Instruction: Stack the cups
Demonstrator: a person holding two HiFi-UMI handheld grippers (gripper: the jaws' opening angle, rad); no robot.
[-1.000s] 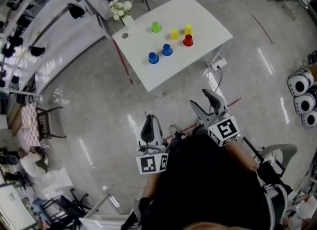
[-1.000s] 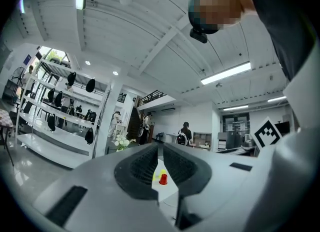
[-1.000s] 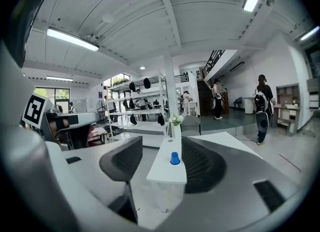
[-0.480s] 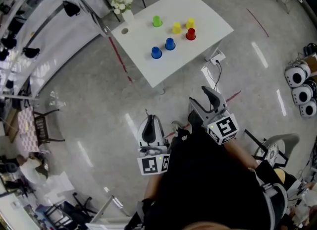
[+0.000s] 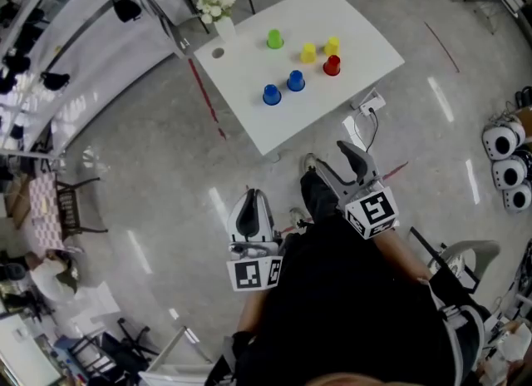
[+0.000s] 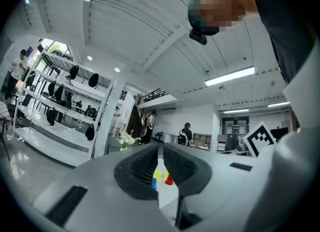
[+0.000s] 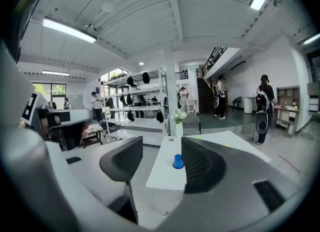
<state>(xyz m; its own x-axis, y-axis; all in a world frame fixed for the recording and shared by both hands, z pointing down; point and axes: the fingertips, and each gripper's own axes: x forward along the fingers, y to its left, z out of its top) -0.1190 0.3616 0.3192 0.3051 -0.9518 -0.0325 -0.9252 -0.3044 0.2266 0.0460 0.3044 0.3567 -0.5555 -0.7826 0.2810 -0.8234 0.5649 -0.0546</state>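
Far ahead in the head view, a white table [image 5: 274, 126] carries a green cup [image 5: 274, 40], two yellow cups [image 5: 308, 52], a red cup [image 5: 332, 65] and two blue cups [image 5: 271, 95], all standing apart upside down. My left gripper [image 5: 249, 210] is held low near my body, shut and empty; through its narrow slit the left gripper view shows a yellow cup [image 6: 157, 174] and the red cup [image 6: 169, 180]. My right gripper [image 5: 353, 162] is open and empty. A blue cup [image 7: 178, 161] shows between its fingers, far off.
A vase of white flowers [image 5: 218, 2] stands at the table's far corner. A power strip with a cable [image 5: 366, 108] lies on the floor by the table. Shelving [image 5: 50, 35] runs along the left, white round machines [image 5: 503, 143] sit at right, and people stand in the background.
The table and cups have shifted slightly right and nearer in the head view. A leg now reaches forward between the grippers. Both grippers keep their pose.
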